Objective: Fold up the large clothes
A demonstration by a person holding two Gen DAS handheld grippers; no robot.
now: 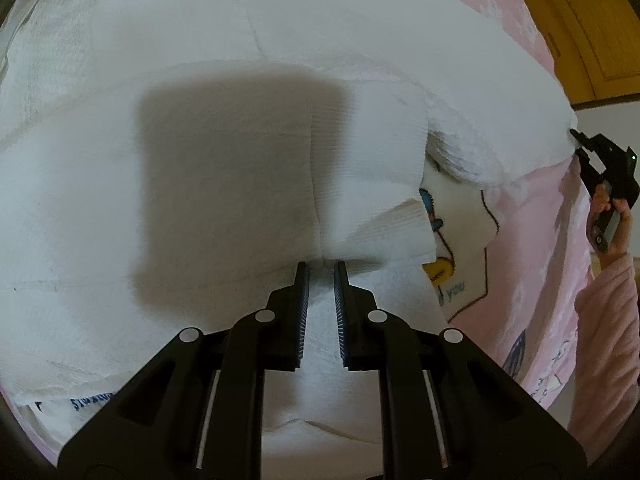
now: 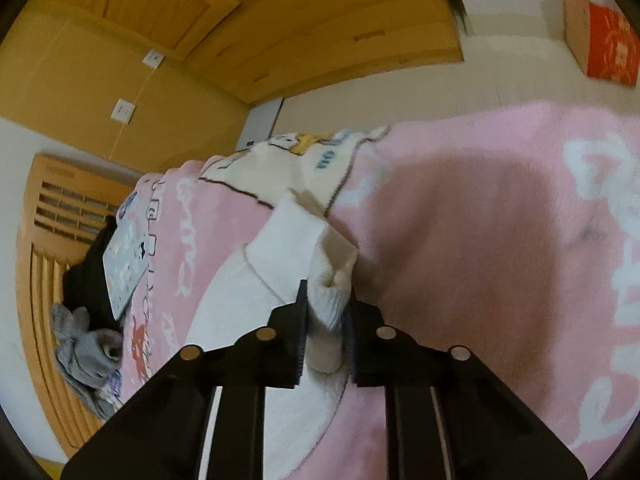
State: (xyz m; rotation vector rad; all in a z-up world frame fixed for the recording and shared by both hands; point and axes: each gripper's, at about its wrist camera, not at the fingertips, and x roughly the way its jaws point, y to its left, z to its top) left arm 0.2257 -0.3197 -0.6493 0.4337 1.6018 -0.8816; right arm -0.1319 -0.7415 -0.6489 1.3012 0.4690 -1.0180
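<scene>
A large white knit garment lies spread over a pink blanket on a bed. My left gripper hovers low over the garment's middle, its jaws a narrow gap apart with white cloth showing between them; whether it pinches the cloth is unclear. My right gripper is shut on a bunched cuff of the white garment, held at the blanket's surface. In the left wrist view the right gripper shows at the far right, at the garment's edge, held by a hand in a pink sleeve.
The pink blanket has a cartoon print. A wooden headboard, a grey plush toy, a dark item and a patterned book lie at the bed's head. Wooden wardrobe doors stand behind.
</scene>
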